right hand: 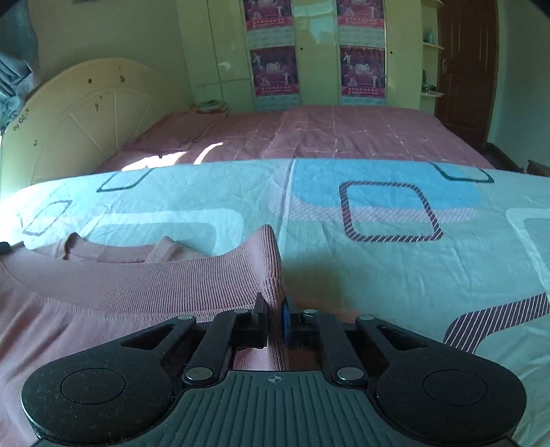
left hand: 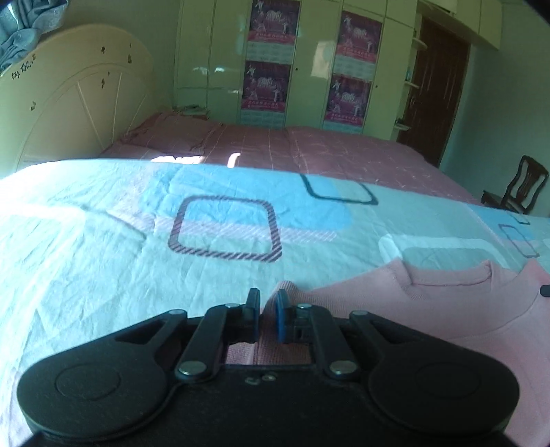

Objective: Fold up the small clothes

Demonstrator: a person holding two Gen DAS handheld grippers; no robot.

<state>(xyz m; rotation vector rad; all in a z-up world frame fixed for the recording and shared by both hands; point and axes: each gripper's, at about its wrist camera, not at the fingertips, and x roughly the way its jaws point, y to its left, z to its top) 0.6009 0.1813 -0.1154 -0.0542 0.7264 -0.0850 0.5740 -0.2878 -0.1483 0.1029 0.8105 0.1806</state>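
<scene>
A pink knitted top [left hand: 412, 319] lies spread flat on a bed, on a pale blue sheet [left hand: 103, 261] printed with rounded squares; its neckline opens toward the far side of the bed, with the sheet showing through it. The left tongs [left hand: 267, 302] are clamped on the garment's left shoulder edge, a small pinch of pink knit caught between the black and the blue pad, the jaws nearly together; the cloth runs from there rightward across the sheet. The right tongs [right hand: 275, 306] are clamped on the opposite shoulder of the top [right hand: 137, 285], where a ribbed fold stands up in a ridge between the pads and rises just beyond them; the rest of the garment spreads leftward from that grip. In each wrist view the tip of the other tool shows as a dark speck at the frame's edge, beside the far shoulder. Beyond the blue sheet the bed carries a dusty-pink checked cover [right hand: 326, 134]; a cream arched headboard [left hand: 68, 99] stands at the left; pale green wardrobe doors [left hand: 213, 51] with pink posters [left hand: 271, 24] fill the far wall; a dark brown door [right hand: 464, 68] and a wooden chair [left hand: 519, 189] are at the right.
</scene>
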